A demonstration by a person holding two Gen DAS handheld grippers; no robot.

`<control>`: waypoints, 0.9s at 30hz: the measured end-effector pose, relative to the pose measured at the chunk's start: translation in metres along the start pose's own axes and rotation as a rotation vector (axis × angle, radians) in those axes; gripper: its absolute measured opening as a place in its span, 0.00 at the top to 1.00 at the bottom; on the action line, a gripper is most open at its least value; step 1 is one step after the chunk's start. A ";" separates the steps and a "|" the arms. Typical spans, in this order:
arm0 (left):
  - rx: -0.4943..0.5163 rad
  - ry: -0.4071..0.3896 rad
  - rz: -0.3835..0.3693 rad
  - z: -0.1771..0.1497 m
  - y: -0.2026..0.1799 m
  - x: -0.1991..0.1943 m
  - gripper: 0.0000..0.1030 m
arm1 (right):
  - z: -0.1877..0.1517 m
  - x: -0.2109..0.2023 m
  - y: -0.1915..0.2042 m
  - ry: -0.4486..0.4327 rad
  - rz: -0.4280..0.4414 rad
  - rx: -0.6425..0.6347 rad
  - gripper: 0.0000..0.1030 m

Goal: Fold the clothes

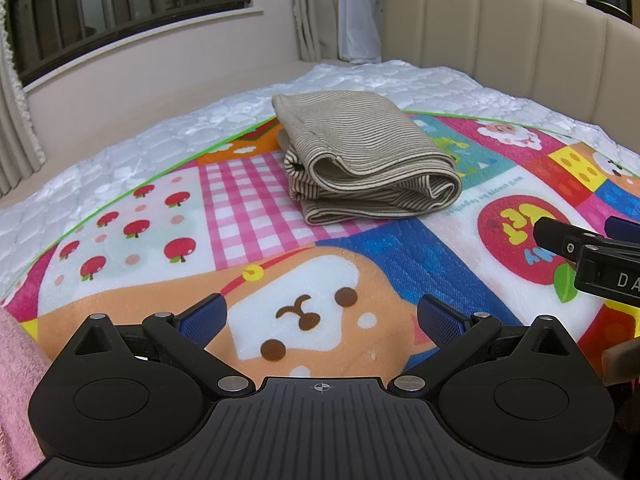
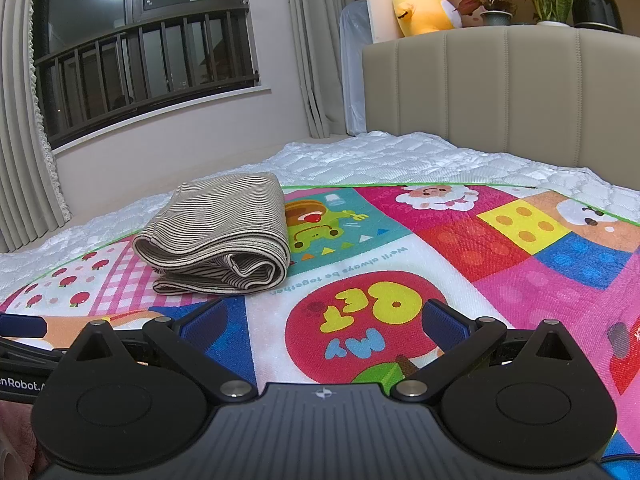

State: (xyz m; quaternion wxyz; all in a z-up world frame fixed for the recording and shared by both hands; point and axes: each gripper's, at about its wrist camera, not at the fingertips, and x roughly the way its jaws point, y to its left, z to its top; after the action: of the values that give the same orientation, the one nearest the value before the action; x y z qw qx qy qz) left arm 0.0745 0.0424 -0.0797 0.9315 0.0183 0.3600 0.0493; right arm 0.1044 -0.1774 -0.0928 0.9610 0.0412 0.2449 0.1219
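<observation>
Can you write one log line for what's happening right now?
left tongs: open, empty | right tongs: open, empty | striped garment: folded on play mat

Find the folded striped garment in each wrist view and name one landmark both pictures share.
Left wrist: the folded striped garment lies just right of centre, above the middle, on the mat's far edge.
Right wrist: it lies left of centre, at mid-height.
Shared landmark: the red "MY PET" circle on the mat.

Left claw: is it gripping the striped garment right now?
No, the left claw is open and empty, short of the folded striped garment lying on the colourful mat.
</observation>
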 end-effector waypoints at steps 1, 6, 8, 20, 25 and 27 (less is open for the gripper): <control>0.000 0.000 0.000 0.000 0.000 0.000 0.00 | 0.000 0.000 0.000 0.000 0.000 0.000 0.00; 0.001 -0.001 0.001 0.000 0.000 0.000 0.00 | 0.000 0.000 0.000 -0.001 0.000 0.000 0.00; 0.003 -0.001 0.001 0.000 0.000 0.000 0.00 | 0.000 0.000 0.000 0.000 0.002 0.000 0.00; 0.008 -0.006 0.009 0.001 0.000 0.000 0.00 | 0.000 0.001 0.001 0.000 0.006 -0.004 0.00; -0.004 -0.005 0.009 0.001 0.001 0.000 0.00 | 0.000 0.001 0.001 0.001 0.010 -0.011 0.00; -0.004 -0.005 0.010 0.001 0.001 0.000 0.00 | -0.001 0.002 0.002 0.009 0.021 -0.015 0.00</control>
State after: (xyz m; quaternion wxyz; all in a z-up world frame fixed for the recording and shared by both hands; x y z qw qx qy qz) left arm 0.0752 0.0436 -0.0793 0.9323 0.0181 0.3572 0.0546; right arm 0.1052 -0.1754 -0.0939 0.9588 0.0360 0.2481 0.1340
